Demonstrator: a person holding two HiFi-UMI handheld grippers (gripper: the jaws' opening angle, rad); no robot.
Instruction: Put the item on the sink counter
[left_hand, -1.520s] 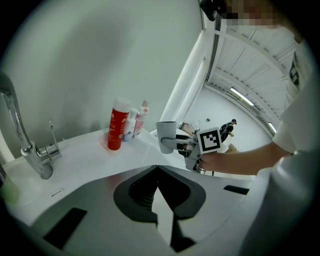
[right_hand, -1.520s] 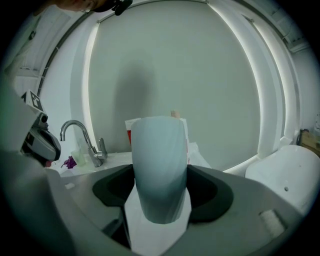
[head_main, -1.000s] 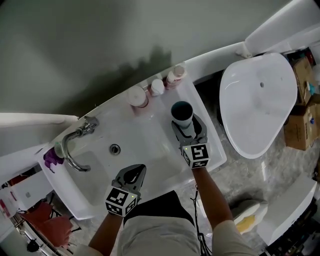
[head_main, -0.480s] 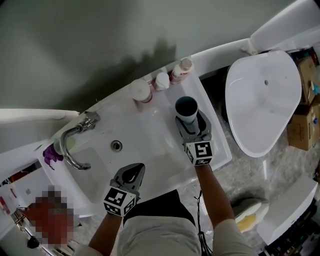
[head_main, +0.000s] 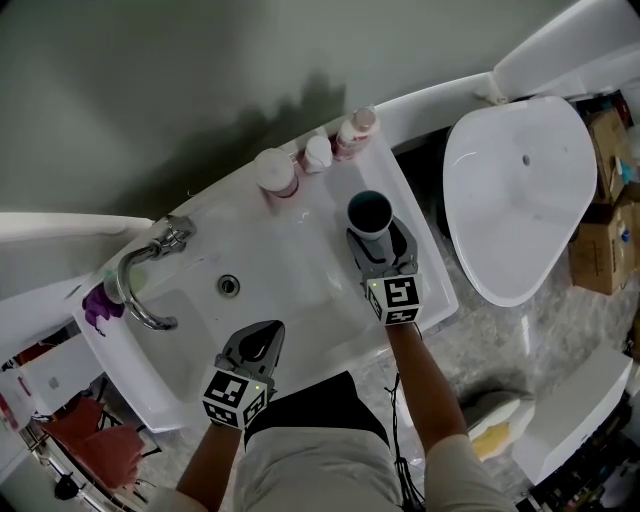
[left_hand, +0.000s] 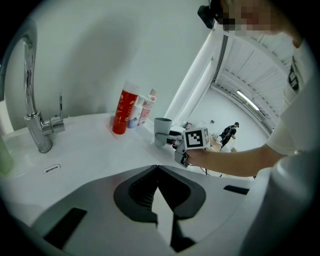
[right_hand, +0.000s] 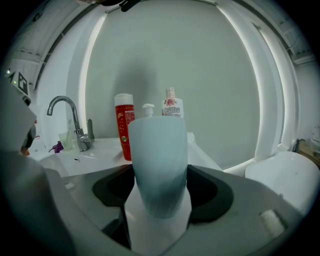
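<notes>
A pale blue-green cup (head_main: 369, 215) stands upright on the right side of the white sink counter (head_main: 300, 235). My right gripper (head_main: 376, 243) reaches it from the near side and is shut on its lower half. In the right gripper view the cup (right_hand: 159, 150) fills the gap between the jaws of that gripper (right_hand: 159, 192). My left gripper (head_main: 258, 340) hovers over the basin's front rim with its jaws together and nothing in them. From the left gripper view I see its tips (left_hand: 157, 167) meeting, and the cup (left_hand: 161, 131) beyond, to the right.
A red bottle (head_main: 275, 170), a white pump bottle (head_main: 317, 152) and a pink-labelled bottle (head_main: 352, 132) line the counter's back edge just behind the cup. A chrome faucet (head_main: 135, 285) curves over the basin at left. A toilet (head_main: 520, 190) stands right of the counter.
Only the head camera has swayed a little. Both grippers and the cup stand where they were.
</notes>
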